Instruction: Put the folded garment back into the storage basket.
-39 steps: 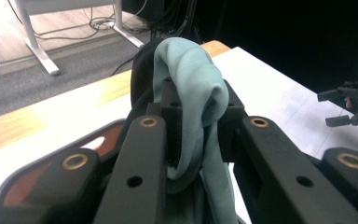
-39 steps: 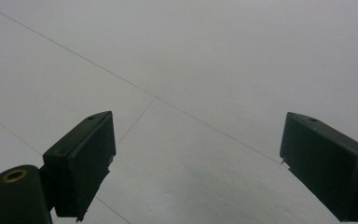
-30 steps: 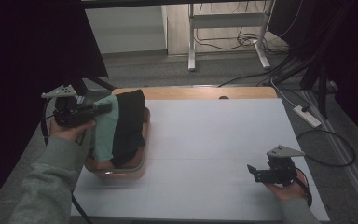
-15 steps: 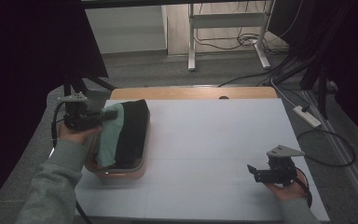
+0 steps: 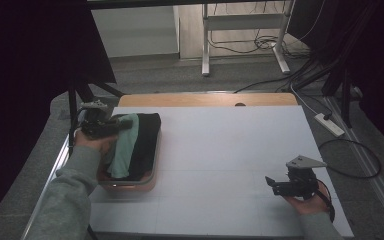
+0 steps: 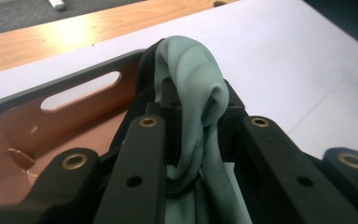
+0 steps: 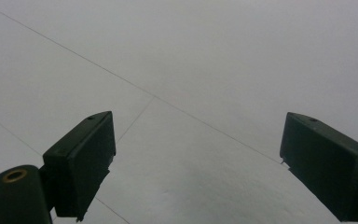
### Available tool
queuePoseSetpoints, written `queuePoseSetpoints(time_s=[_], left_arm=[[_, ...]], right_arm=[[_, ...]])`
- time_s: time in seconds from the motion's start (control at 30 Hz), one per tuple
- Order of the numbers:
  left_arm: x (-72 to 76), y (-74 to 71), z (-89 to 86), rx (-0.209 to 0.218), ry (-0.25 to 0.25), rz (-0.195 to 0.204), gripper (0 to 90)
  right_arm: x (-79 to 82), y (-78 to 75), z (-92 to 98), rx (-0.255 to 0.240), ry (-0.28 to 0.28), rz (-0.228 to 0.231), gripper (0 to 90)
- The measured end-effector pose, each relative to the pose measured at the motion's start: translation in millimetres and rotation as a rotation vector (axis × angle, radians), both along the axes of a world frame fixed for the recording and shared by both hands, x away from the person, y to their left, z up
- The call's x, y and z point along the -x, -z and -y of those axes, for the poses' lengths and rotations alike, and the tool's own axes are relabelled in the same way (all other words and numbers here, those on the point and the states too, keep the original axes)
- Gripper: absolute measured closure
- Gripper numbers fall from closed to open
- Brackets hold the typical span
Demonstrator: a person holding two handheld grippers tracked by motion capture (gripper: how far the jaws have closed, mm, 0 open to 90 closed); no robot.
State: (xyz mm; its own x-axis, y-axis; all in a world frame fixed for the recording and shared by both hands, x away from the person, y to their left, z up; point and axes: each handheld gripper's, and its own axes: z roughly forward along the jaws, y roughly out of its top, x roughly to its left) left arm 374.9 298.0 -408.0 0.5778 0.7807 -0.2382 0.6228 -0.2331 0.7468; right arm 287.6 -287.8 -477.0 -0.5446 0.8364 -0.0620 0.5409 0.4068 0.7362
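A wooden table (image 5: 205, 99) carries a white sheet (image 5: 230, 160) that covers nearly all of its top; a strip of bare wood shows along the far edge. Thin straight lines cross the sheet. A brown tray (image 5: 130, 183) with a dark rim and a slot handle rests directly on the sheet near its left edge, and folded mint-green and black cloth (image 5: 135, 145) lies in the tray

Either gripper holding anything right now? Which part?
The left gripper is shut on a bunched fold of the mint-green cloth, over the tray. The right gripper is open, holding nothing.
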Motion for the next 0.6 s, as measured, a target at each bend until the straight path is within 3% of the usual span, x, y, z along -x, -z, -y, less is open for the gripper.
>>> queuePoseSetpoints(time_s=[0.37,0.6], left_arm=[[-9.6,10.9,3.5,-0.059,-0.025,-0.031,77.9],[-12.2,15.9,-6.2,-0.096,-0.065,-0.054,77.7]], right_arm=[[0.2,0.0,-0.2,0.002,0.0,0.002,10.5],[0.3,0.0,0.1,0.001,0.001,0.002,10.5]])
